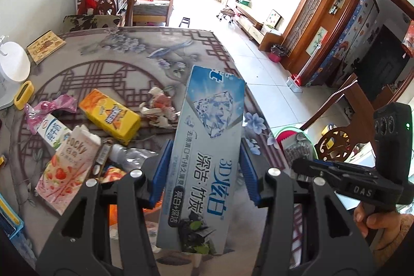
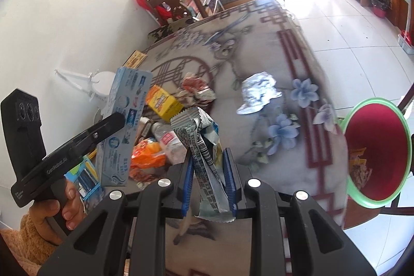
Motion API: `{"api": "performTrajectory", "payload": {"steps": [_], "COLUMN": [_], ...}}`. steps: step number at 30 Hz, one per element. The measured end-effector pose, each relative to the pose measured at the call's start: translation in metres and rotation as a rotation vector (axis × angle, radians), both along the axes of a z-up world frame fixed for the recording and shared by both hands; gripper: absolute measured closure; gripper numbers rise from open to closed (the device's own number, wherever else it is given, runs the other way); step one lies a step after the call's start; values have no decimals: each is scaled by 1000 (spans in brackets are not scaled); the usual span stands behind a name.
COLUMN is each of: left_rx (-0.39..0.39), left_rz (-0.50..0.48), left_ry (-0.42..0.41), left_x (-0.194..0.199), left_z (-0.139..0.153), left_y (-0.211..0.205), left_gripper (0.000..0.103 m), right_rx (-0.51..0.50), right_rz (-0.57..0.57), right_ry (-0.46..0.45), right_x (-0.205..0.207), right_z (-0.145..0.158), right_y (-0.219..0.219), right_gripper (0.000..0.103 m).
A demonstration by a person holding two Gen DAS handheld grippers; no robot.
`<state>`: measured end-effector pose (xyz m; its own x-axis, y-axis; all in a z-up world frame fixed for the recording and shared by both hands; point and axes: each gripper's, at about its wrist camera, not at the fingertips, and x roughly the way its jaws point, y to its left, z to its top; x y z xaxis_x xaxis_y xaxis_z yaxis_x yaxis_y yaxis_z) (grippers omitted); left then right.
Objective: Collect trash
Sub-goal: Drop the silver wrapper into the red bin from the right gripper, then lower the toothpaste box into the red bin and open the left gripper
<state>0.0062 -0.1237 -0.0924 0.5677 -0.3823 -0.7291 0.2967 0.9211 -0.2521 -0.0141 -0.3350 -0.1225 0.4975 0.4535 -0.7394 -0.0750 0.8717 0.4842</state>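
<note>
A: Status of left gripper?

B: My jaws are clamped on a toothpaste box, blue pads pressed to both long sides. The box stands tilted above the desk, its torn end pointing away from me.

A: Right gripper?

B: Its jaws are narrow, pinching a crumpled wrapper with a barcode. The wrapper hangs clear of the desk.

A: Remaining trash?

B: On the desk: yellow carton, Pocky box, milk carton, pink wrapper, clear bottle, wadded red-and-white wrapper. A foil scrap lies apart from these, near the desk's right edge.

A: Bin?

B: The bin, red inside with a green rim, sits just beside the desk's right edge, some packaging inside.
</note>
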Motion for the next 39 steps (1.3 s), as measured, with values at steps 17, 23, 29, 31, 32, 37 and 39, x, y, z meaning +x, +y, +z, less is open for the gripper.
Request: {"api": "performTrajectory", "payload": {"steps": [17,23,29,31,32,37,39], "left_rx": [-6,12,9,6,5,-3,0], "left_rz": [-238,-358,-509,-555,-574,-652,-645], "left_ry": [-10,-21,12,8,8,0,-32], "left_x": [22,30,36,35,34,31,28], "left_z": [2,0,-20,-26,-29,-43,-44], "left_y": [-138,-198,-262,-283,-291,-329,-336], "left_gripper": [54,54,54,54,54,41,22], "right_rx": [-188,-206,-241,-253,-260,-281,-283], "right_rz": [-377,-467,-550,-590,-604,-699,-729], "right_ry": [94,102,81,72,71,93,99], "right_x": [3,3,-13,-25,-29,-59,-69], "right_z": [-43,-55,-50,-46,-45,-41,-38], "right_y": [-194,-230,-252,-261,-264,-285,-290], "right_gripper": [80,33,27,27,27,27,27]}}
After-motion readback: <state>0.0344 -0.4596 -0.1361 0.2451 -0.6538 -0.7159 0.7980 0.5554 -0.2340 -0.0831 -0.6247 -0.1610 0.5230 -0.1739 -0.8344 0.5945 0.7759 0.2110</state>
